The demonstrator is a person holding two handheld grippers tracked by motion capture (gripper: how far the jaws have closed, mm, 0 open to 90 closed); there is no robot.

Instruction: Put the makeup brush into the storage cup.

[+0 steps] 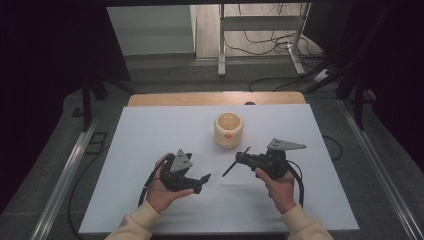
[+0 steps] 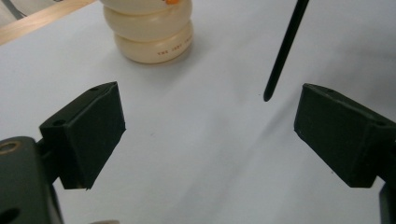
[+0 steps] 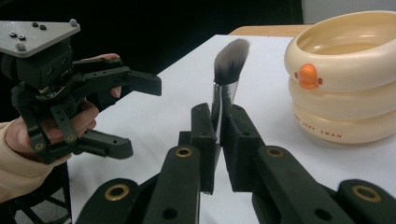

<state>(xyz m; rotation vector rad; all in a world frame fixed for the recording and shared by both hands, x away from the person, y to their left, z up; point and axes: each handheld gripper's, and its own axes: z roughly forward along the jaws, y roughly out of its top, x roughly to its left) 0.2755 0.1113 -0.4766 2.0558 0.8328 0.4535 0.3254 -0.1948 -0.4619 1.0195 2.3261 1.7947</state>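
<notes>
High view: the left gripper [image 1: 199, 181], lower centre, has its jaws apart with nothing in them; the right gripper [image 1: 241, 158] clamps a makeup brush [image 1: 231, 167] below the cream holder [image 1: 228, 130]. Right gripper view: bristles point up, centre frame. Lift clear of the rim, then lower it in upright.

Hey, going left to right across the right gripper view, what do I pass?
The person's hand → left gripper, jaws open and empty → makeup brush standing upright, clamped in the right gripper → cream duck-faced cup on the white table.
</notes>
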